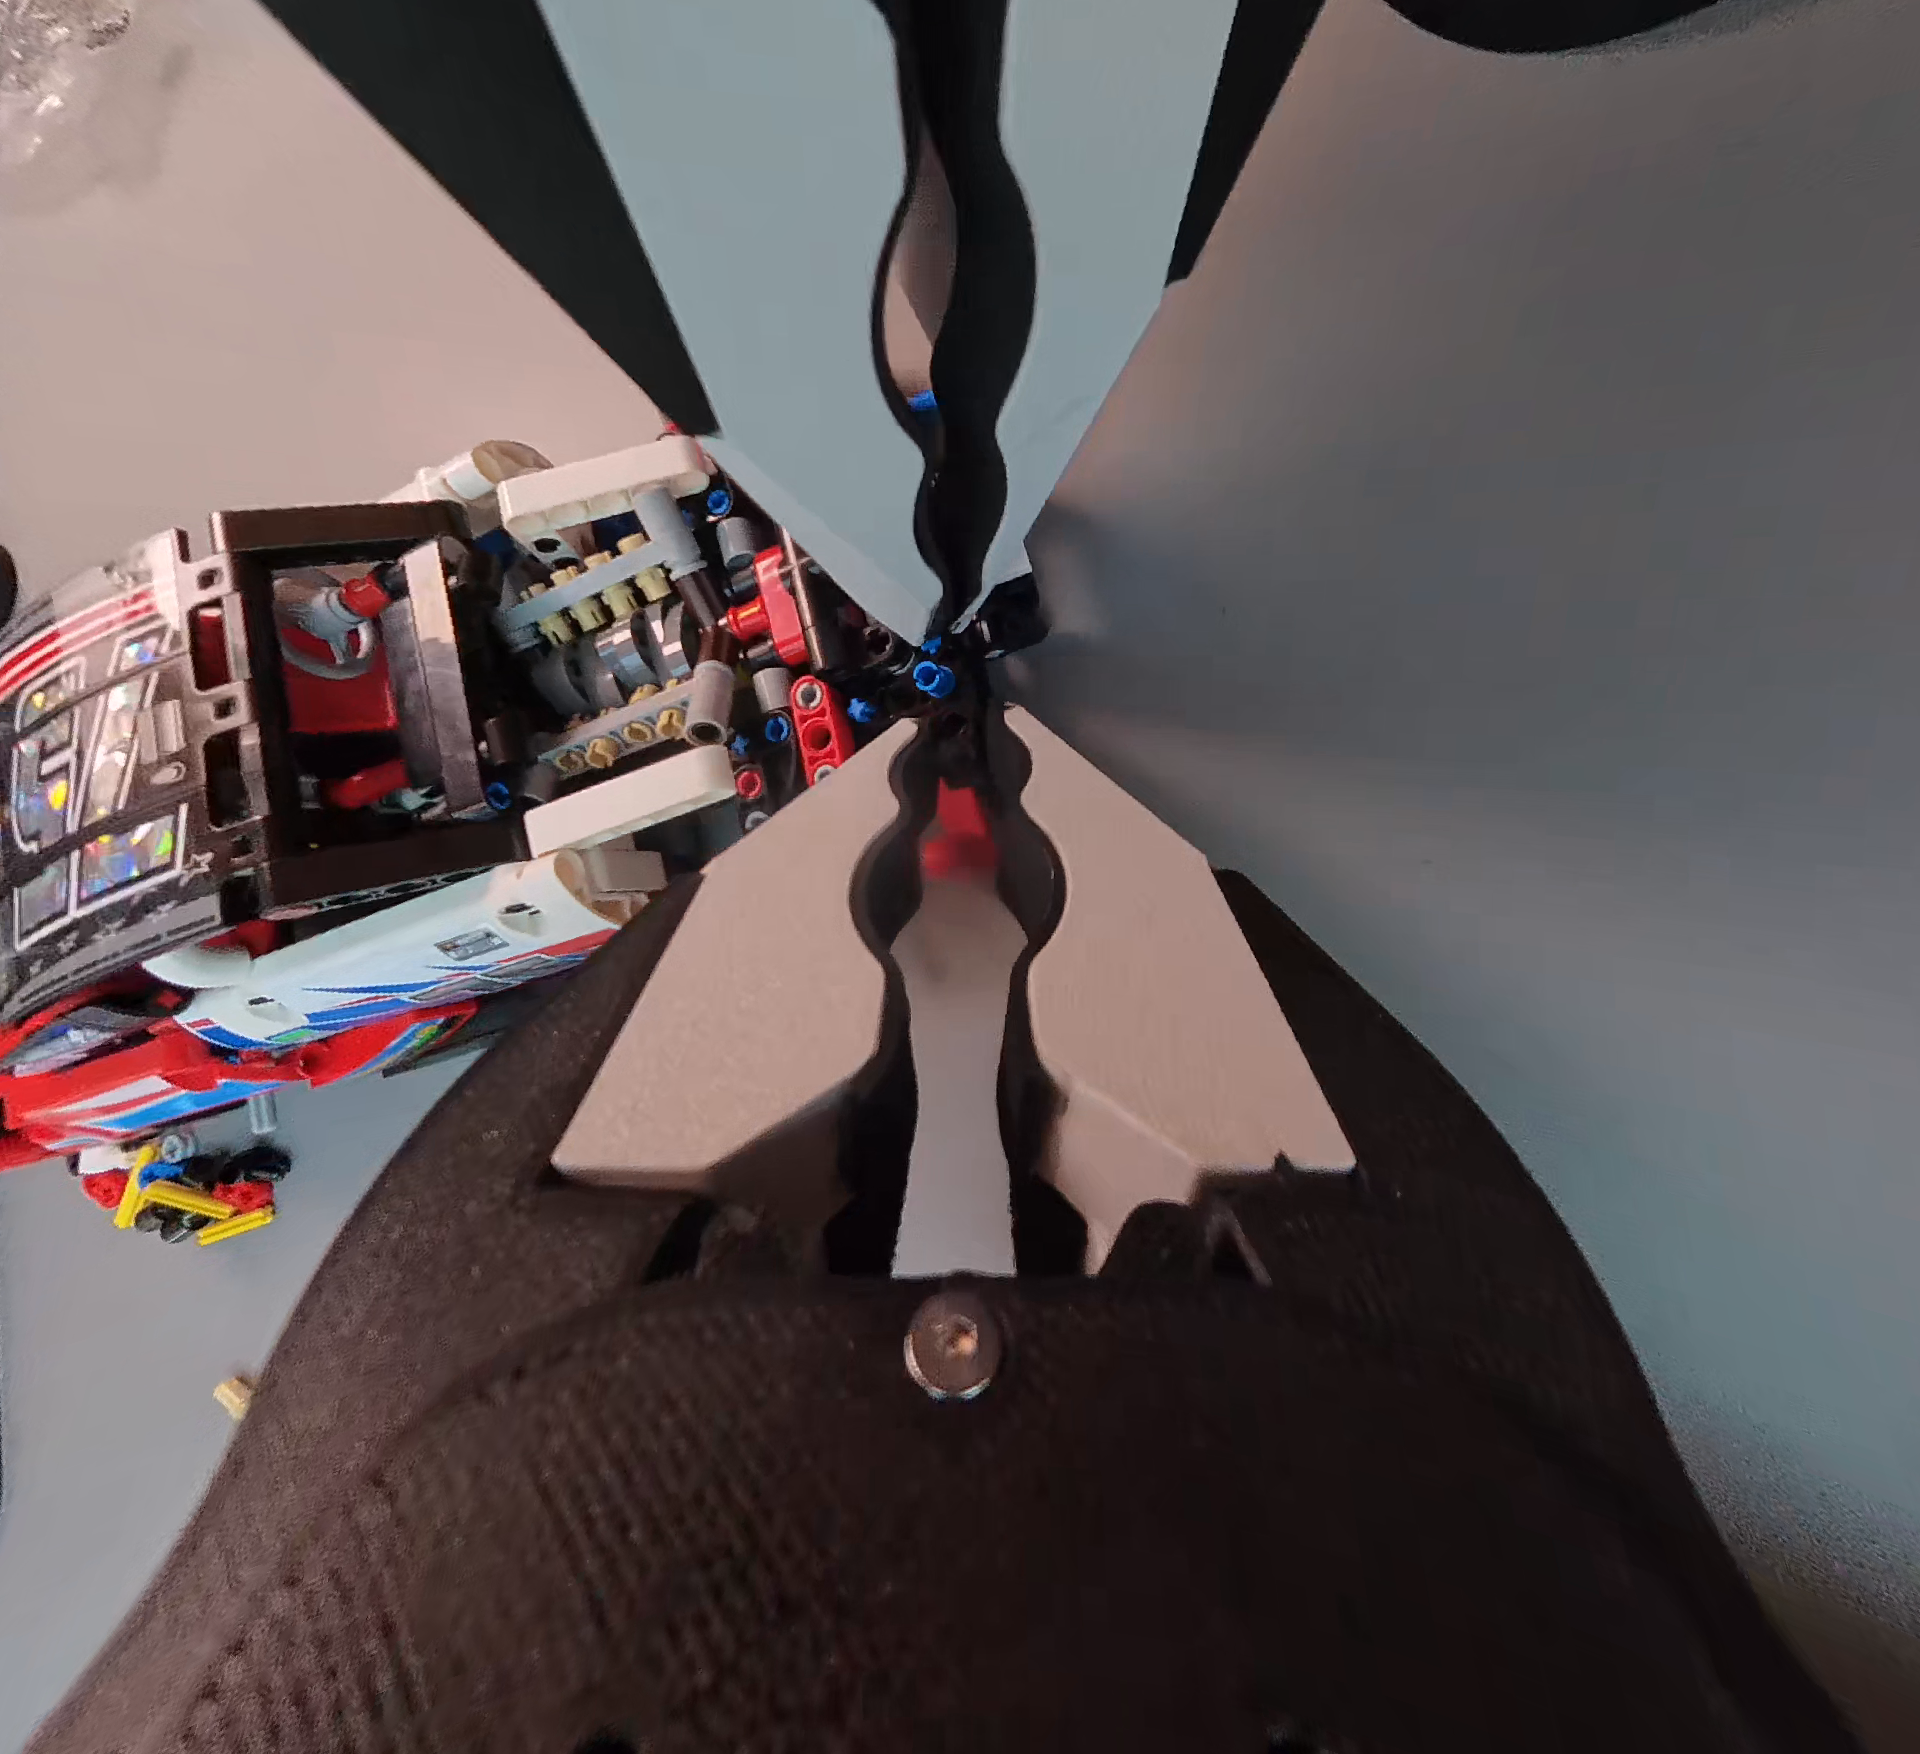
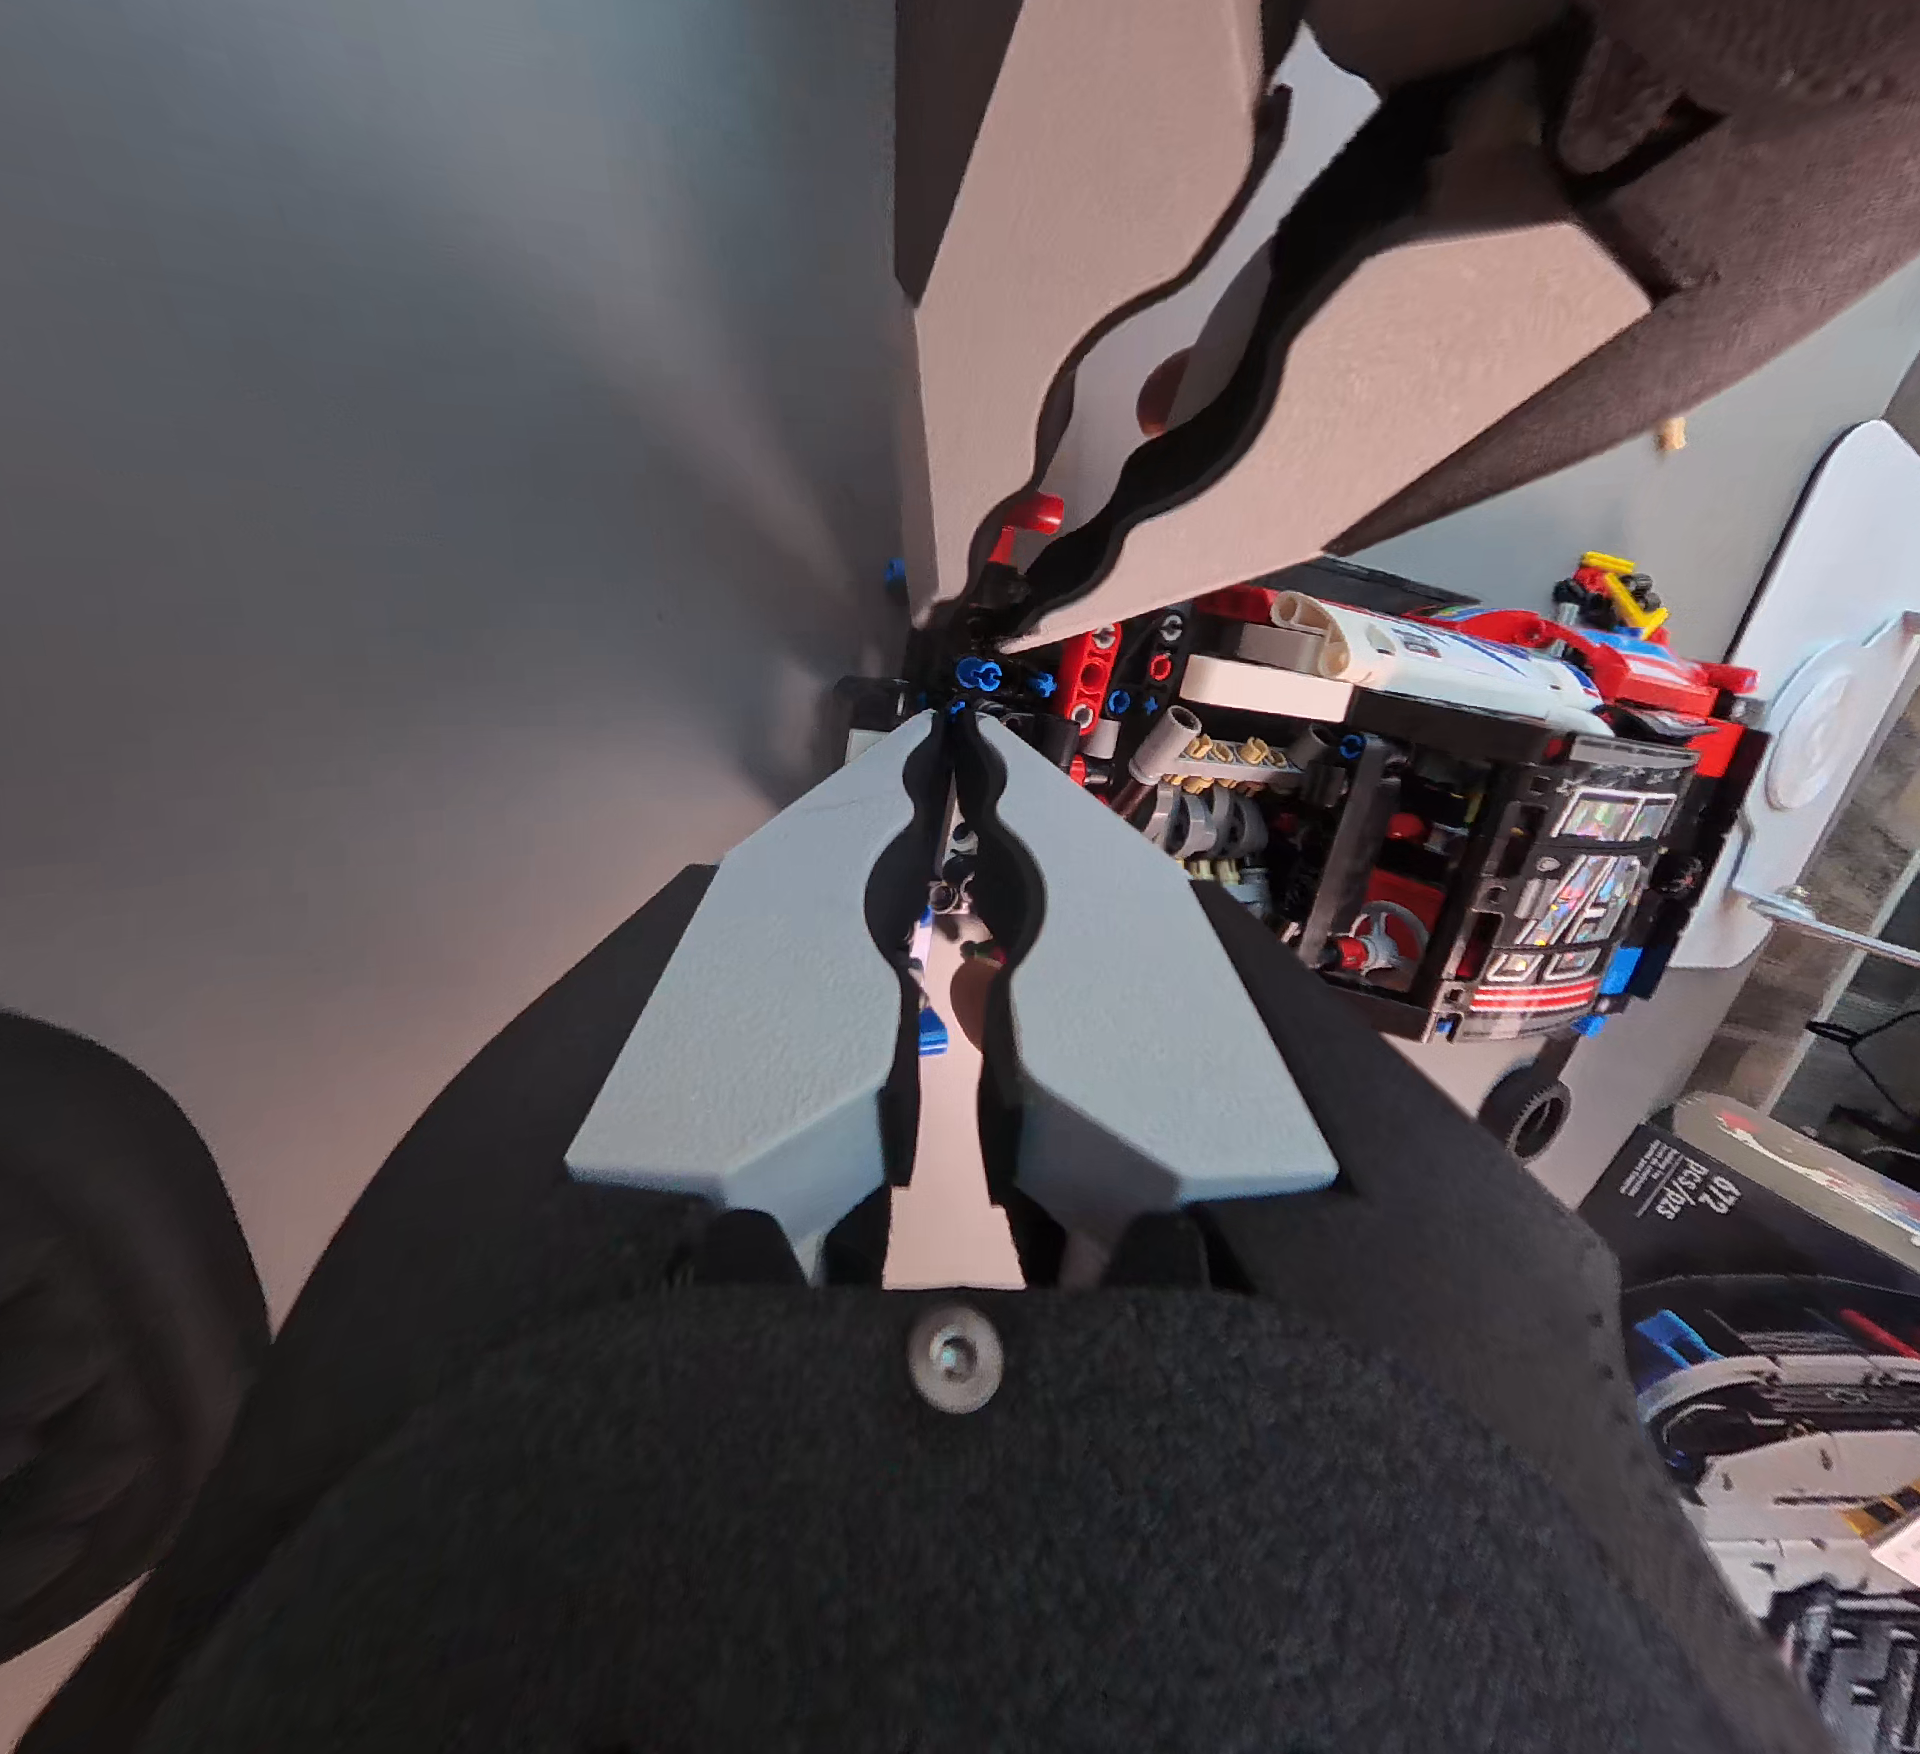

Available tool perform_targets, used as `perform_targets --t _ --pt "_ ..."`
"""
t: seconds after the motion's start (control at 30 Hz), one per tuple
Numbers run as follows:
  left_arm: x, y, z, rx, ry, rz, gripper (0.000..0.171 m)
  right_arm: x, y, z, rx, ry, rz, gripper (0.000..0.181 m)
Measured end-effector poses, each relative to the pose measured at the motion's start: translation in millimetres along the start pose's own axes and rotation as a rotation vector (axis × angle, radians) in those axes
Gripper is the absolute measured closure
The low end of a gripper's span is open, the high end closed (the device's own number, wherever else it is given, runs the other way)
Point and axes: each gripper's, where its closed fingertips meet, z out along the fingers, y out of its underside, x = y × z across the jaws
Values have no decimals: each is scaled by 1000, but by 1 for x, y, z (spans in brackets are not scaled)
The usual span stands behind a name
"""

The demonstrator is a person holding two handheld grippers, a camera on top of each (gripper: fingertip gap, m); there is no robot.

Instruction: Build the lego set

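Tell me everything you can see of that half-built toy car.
The lego car is a partly built model of plastic beams and pins, in red, white and black with blue stripes and shiny stickers. Its middle is open, showing a grey engine block with tan pins and a red seat with a steering wheel. No wheels show on it. The left tool and right tool meet, tips nearly closed, at its bare black end, around blue pins. Loose pieces lie beside it on the grey table.

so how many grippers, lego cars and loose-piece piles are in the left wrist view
grippers: 2, left gripper and right gripper, tips meeting at the car's end
lego car: 1
loose-piece pile: 1
total: 4
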Motion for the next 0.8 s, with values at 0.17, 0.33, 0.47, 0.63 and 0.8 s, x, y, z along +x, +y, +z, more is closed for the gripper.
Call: perform_targets --t 0.17,0.33,0.47,0.63,0.8 --pt "-4 2 1 -9 -27 -28 165 1 0 0 21 57 -14 181" --pt "-8 2 1 44 -101 -45 164 3 1 1 6 97 -57 181" --pt "-10 3 -1 129 -112 -158 161 5 -2 2 116 68 147 181" --pt "-12 3 0 170 -80 -239 159 7 -3 3 148 92 141 181" --pt "-11 4 2 123 -39 -172 161 7 -2 3 161 83 128 181"
